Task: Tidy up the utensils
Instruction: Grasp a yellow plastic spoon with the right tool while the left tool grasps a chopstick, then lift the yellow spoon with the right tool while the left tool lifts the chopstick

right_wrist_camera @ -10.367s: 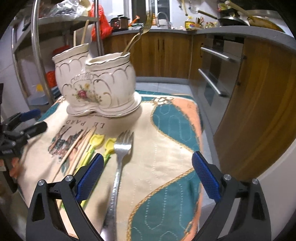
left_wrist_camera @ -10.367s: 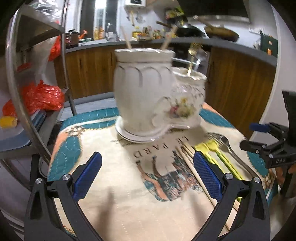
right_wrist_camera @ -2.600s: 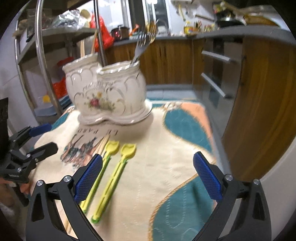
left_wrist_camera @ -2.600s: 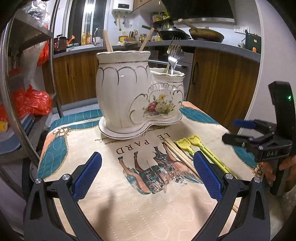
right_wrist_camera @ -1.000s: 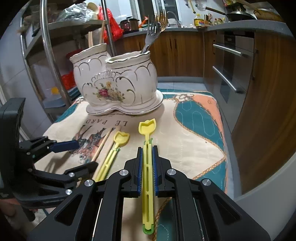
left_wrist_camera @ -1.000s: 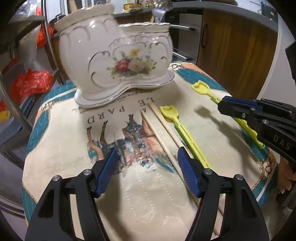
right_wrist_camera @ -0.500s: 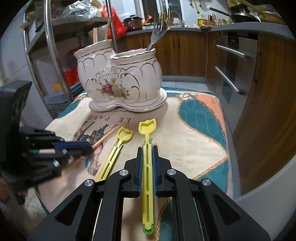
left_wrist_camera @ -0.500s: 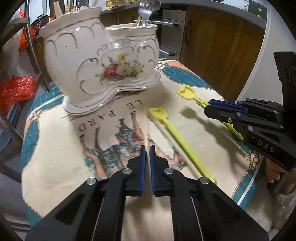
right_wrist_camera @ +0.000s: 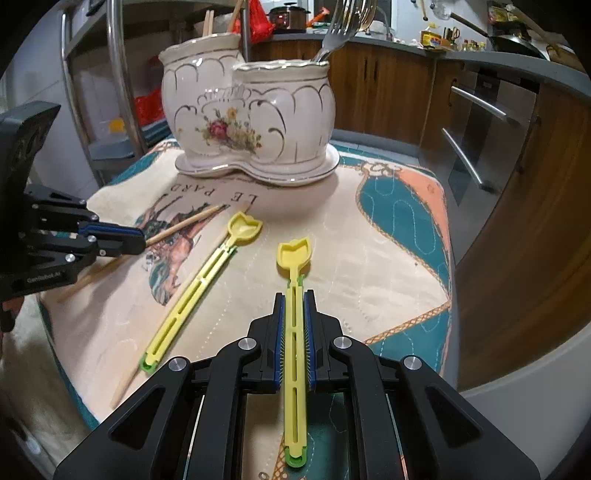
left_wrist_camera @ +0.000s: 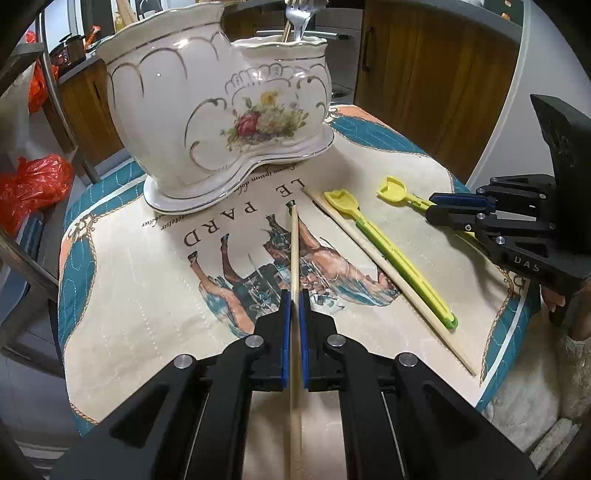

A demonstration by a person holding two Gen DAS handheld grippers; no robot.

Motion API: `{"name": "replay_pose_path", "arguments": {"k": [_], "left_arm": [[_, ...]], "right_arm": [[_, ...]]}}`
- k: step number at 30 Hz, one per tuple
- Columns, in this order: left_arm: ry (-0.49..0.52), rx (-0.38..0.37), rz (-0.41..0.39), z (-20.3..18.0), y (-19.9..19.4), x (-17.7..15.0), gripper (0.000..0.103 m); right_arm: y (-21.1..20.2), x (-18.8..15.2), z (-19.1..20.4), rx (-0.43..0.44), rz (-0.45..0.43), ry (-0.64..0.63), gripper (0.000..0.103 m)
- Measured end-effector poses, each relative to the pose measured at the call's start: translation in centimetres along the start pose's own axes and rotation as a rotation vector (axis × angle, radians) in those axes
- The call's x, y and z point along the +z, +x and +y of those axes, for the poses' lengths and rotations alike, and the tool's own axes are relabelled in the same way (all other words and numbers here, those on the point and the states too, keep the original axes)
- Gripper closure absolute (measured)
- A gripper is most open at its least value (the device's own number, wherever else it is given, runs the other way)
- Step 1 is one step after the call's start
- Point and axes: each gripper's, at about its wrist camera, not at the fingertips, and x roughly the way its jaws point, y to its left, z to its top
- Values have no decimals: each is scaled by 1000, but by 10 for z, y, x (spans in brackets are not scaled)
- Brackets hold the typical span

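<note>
Between the clamped left tongs runs a pale wooden chopstick, its long axis aimed ahead at the white floral ceramic utensil holder; right tongs pinch a slim yellow plastic scoop, likewise pointing holderward across the desk cloth

A chopstick sits between my left claw's pads, pointing ahead at the two-pot holder. Right of it lie a second chopstick and a spoon side by side on the cloth. Forks stand in the holder's right-hand pot.
</note>
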Motion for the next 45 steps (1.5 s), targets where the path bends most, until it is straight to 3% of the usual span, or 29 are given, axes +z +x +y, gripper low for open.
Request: {"name": "replay_pose_path", "arguments": {"k": [4, 6, 11, 16, 20, 23, 28, 32, 39, 42, 45], "left_arm": [[-7, -22, 7, 2, 4, 1, 97], [-14, -28, 8, 4, 4, 1, 95], [-7, -33, 4, 3, 7, 2, 75], [-2, -39, -13, 2, 11, 1, 74], [-17, -50, -42, 6, 12, -1, 77], [6, -41, -58, 9, 11, -1, 97], [29, -37, -102, 12, 7, -5, 98], [32, -47, -208, 17, -10, -8, 98], [2, -67, -485, 36, -60, -7, 98], [-18, -47, -651, 48, -86, -7, 98], [-55, -42, -744, 62, -102, -1, 98]], "right_arm": [[2, 0, 2, 5, 10, -7, 92], [3, 1, 2, 1, 13, -6, 87], [4, 3, 4, -19, 12, -16, 84], [6, 5, 3, -11, 9, -2, 84], [8, 6, 0, 26, 6, 39, 92], [7, 7, 2, 17, -3, 36, 92], [-2, 12, 4, 0, -64, 45, 92], [-18, 16, 6, 17, -160, 59, 92], [-46, 29, 19, 15, -353, 43, 92], [-57, 38, 21, 2, -450, 64, 92], [-70, 53, 22, -1, -565, 91, 92]]}}
